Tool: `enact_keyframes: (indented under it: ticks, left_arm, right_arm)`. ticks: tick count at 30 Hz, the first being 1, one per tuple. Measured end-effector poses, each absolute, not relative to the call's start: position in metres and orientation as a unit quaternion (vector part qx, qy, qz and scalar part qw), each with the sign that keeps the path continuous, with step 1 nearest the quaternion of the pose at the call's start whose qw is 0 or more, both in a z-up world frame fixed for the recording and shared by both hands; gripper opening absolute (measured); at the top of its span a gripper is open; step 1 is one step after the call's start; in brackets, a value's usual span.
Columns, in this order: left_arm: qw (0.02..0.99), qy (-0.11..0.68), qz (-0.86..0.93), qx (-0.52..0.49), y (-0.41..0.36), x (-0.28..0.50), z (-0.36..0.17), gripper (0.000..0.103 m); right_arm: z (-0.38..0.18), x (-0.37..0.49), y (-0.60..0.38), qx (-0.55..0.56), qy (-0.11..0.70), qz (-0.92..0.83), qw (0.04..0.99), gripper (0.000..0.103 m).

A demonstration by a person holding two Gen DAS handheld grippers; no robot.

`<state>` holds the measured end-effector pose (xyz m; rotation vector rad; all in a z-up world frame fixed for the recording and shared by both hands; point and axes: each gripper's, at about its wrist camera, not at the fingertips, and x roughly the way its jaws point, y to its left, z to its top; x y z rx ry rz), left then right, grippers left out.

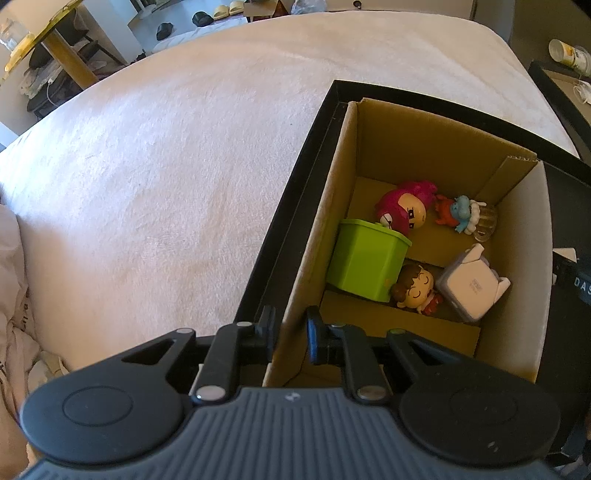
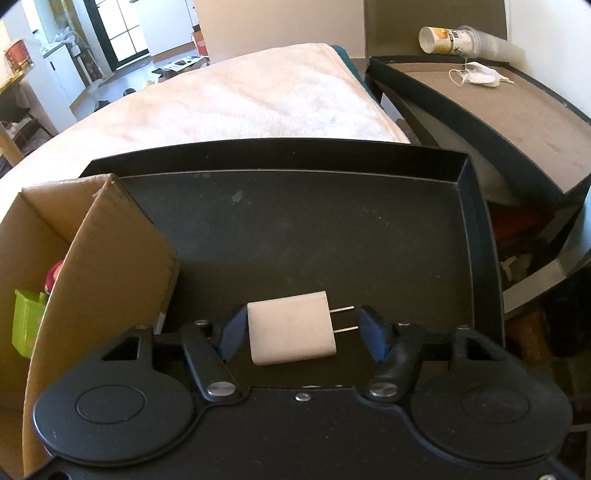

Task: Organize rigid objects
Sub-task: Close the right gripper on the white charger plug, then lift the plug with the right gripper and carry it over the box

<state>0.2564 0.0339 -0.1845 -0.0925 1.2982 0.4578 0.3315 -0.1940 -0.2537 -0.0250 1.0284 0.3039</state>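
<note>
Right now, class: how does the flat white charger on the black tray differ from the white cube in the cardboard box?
The flat charger lies on the black tray; the white cube sits inside the cardboard box among toys. The flat charger shows two metal prongs; the white cube shows none. Both are white, rigid blocks.

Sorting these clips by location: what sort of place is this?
Probably a bedroom in a home: a bed under a pale blanket, slippers on the floor beyond, and a bedside table.
</note>
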Motion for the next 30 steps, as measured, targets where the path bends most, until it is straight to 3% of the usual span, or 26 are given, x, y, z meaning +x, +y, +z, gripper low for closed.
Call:
enact_keyframes:
  ticks: [30]
  left_arm:
    - [0.795,0.572,0.155,-0.130,0.069,0.240,-0.188,0.013]
  right_arm:
    - [-0.176,0.312,-0.204,0.009,0.486,0.142,0.862,0.063]
